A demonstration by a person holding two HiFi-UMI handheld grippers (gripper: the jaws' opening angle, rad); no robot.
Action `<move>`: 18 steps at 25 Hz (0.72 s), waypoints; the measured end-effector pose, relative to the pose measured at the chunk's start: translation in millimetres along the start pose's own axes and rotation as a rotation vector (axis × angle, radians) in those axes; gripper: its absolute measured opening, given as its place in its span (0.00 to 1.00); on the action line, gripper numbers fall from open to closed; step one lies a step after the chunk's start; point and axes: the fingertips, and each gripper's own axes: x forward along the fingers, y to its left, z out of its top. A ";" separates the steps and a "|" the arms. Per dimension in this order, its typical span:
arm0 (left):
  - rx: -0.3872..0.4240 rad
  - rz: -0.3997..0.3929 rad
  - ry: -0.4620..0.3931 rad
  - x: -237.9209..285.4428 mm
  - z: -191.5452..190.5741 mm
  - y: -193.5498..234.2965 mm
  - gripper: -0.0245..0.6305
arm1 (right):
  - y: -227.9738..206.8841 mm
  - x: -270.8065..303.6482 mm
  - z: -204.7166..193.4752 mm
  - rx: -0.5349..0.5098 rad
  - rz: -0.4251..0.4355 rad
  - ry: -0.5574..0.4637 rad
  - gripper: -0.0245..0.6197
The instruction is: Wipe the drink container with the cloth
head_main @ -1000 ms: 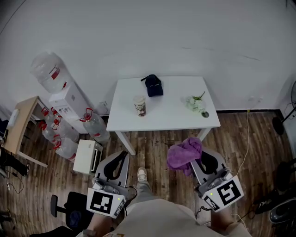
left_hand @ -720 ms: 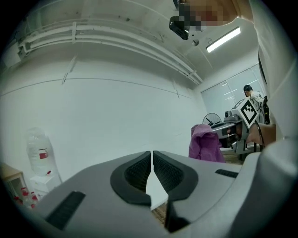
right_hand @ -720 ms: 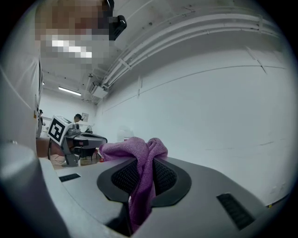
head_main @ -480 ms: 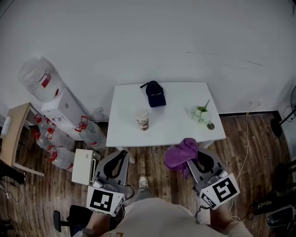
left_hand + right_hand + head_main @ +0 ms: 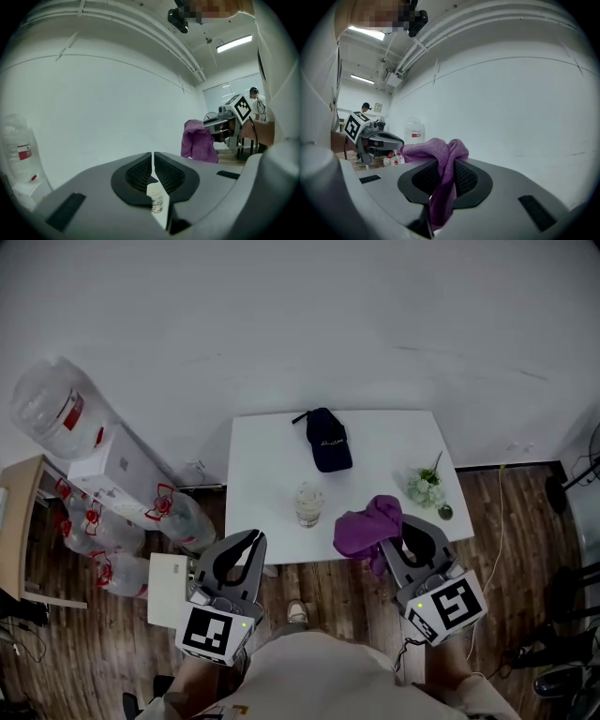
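The drink container, a clear lidded cup (image 5: 308, 504), stands upright near the front of the white table (image 5: 265, 474). My left gripper (image 5: 254, 539) is shut and empty at the table's front edge, just left of and short of the cup. In the left gripper view the cup (image 5: 156, 202) shows small, low in the slit under the closed jaws. My right gripper (image 5: 392, 542) is shut on a purple cloth (image 5: 368, 529), which bunches over its tips above the table's front edge, right of the cup. The cloth (image 5: 440, 157) hangs between the pads in the right gripper view.
A dark cap (image 5: 328, 439) lies at the table's back. A small vase of flowers (image 5: 427, 488) stands at its right side. Left of the table are a water dispenser (image 5: 112, 465) with a big bottle (image 5: 52, 418), several jugs (image 5: 173, 512) and a white box (image 5: 167, 579).
Both grippers have come forward from over the floor to the table's front edge. The cloth has stayed in the right gripper. The cup now lies between the two grippers.
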 end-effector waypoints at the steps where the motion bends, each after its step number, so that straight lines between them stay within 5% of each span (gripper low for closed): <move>1: -0.011 -0.011 0.002 6.7 -1.2 6.2 0.08 | -2.3 11.4 0.2 -0.004 -0.010 0.009 0.17; 7: -0.036 -0.023 0.072 35.6 -48.0 40.8 0.08 | -7.0 55.8 0.0 -0.063 -0.020 0.062 0.17; 15: -0.035 -0.064 0.161 74.3 -83.2 26.9 0.08 | -43.8 81.0 -41.2 0.006 0.010 0.137 0.17; 18: -0.062 -0.071 0.205 87.4 -97.2 13.1 0.26 | -52.0 92.8 -53.2 0.015 0.072 0.148 0.17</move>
